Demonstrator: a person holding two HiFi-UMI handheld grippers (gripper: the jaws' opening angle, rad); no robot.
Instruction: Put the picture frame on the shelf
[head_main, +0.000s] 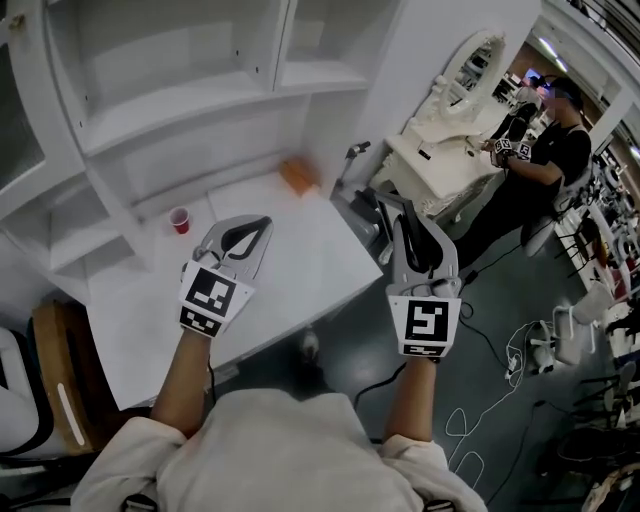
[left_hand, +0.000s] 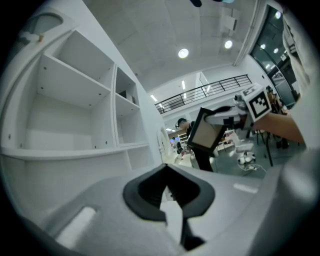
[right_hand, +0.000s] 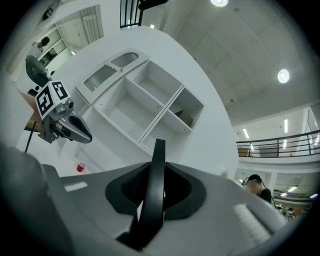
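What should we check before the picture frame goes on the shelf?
1. Grip on the picture frame: the right hand-held gripper is shut on its edge. Ok.
2. Room on the shelf: the boards facing the person look bare. Ok.
3. Left hand-held gripper: shut, holding nothing, so free to help. Ok.
4. Red cup: stands on the table under the shelf, apart from both grippers. Ok, but lift the frame over it.
5. A prop on the frame's back so it can stand: cannot tell.
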